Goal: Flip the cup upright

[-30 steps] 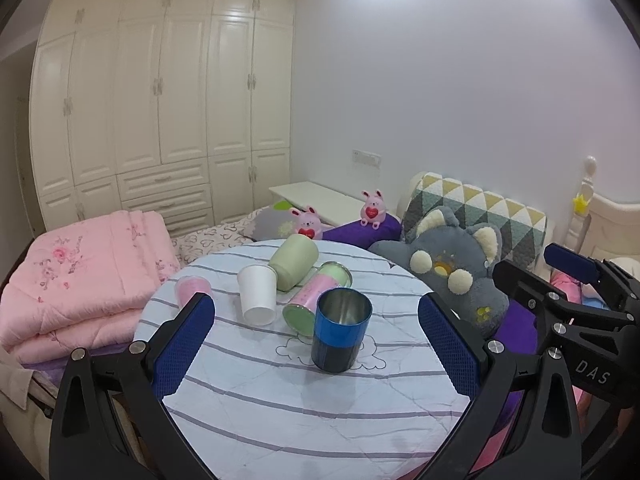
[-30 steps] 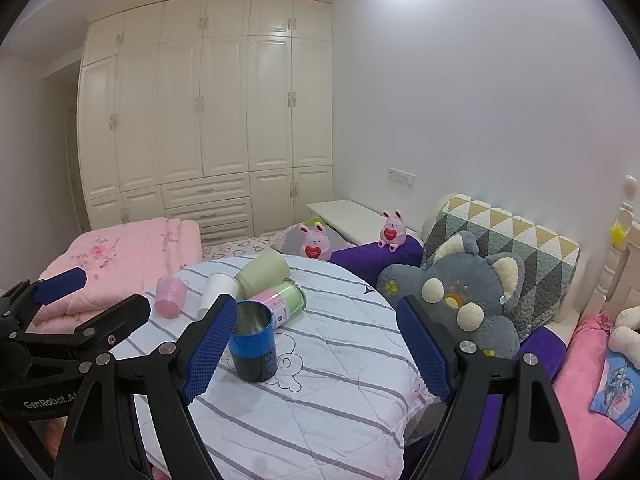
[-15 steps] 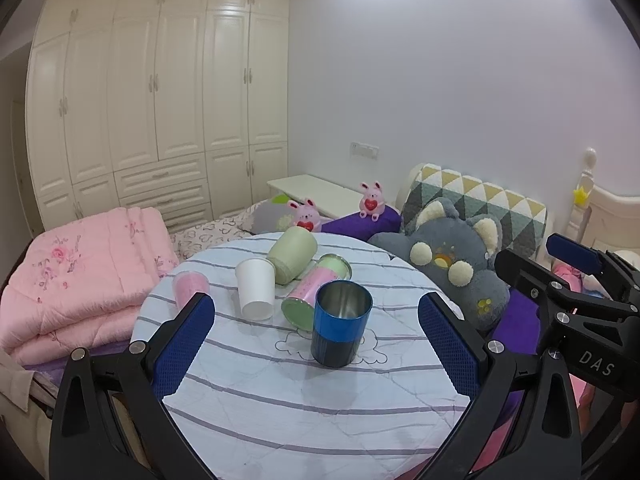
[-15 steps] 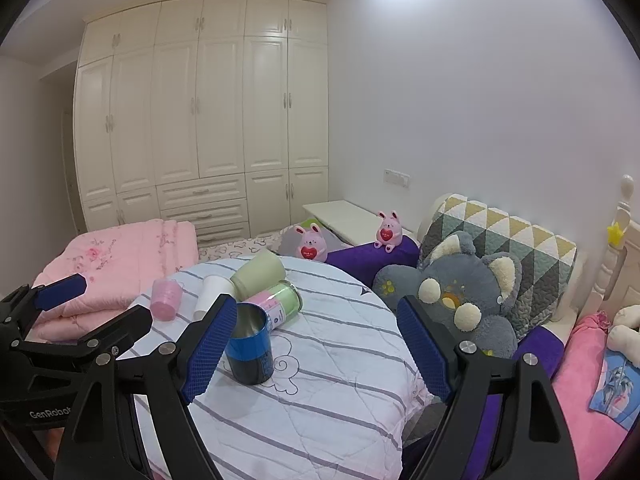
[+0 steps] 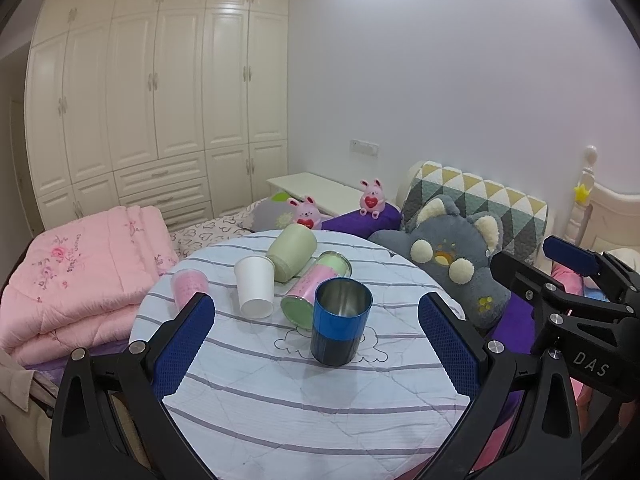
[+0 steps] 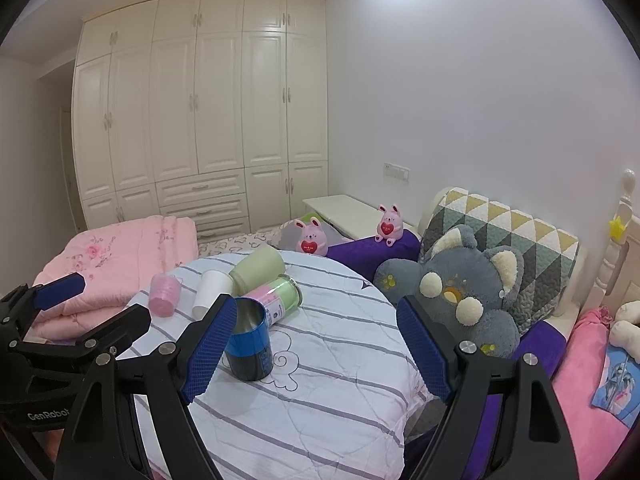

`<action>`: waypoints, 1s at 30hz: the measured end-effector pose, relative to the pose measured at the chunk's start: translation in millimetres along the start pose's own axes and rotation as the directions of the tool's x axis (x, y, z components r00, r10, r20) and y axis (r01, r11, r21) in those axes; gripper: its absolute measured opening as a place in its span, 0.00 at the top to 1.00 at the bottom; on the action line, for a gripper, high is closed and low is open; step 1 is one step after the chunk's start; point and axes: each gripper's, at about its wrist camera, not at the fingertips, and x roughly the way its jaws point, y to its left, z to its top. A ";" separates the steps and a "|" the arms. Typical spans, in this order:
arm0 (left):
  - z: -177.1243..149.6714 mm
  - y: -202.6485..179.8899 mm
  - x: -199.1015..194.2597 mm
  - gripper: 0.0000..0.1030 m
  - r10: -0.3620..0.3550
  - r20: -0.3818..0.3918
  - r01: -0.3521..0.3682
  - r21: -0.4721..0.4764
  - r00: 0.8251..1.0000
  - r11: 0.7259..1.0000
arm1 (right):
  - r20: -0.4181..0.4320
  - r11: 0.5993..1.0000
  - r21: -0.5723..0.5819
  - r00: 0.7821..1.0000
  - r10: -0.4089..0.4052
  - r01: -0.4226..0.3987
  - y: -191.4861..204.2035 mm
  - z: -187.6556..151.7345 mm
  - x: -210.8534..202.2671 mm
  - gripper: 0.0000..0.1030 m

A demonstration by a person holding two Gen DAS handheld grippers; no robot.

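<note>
Left claw (image 5: 316, 348) and right claw (image 6: 312, 350): both released, holding nothing. Five cups stand or lie on the round surface (image 5: 320, 412). One blue cup (image 5: 340, 326) stands upright at frame center. Behind it: one pink-green cup (image 5: 316, 288) and one green cup (image 5: 292, 252) lying; one white cup (image 5: 255, 286) and one pink cup (image 5: 187, 286) inverted.

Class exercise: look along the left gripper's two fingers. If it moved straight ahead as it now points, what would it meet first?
Most likely the blue cup, standing upright between the open left gripper fingers' line, nearest on the table. The pink-green cup lies just behind it. Depth is uncertain, since the gripper may pass above the rim.
</note>
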 end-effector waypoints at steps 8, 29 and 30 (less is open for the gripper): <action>-0.7 -0.3 0.7 0.00 0.000 -0.001 0.000 0.001 1.000 1.000 | -0.009 1.000 -0.001 1.000 0.002 -0.002 0.9 -0.1 2.6 0.19; -8.3 2.8 5.1 0.00 0.005 -0.007 -0.005 -0.005 1.000 1.000 | -0.030 1.000 0.002 1.000 0.006 -0.006 -0.3 -0.6 8.6 0.19; -9.4 3.2 4.9 0.00 0.004 -0.007 -0.004 -0.005 1.000 1.000 | -0.030 1.000 0.003 1.000 0.006 -0.006 -0.3 -0.8 8.4 0.19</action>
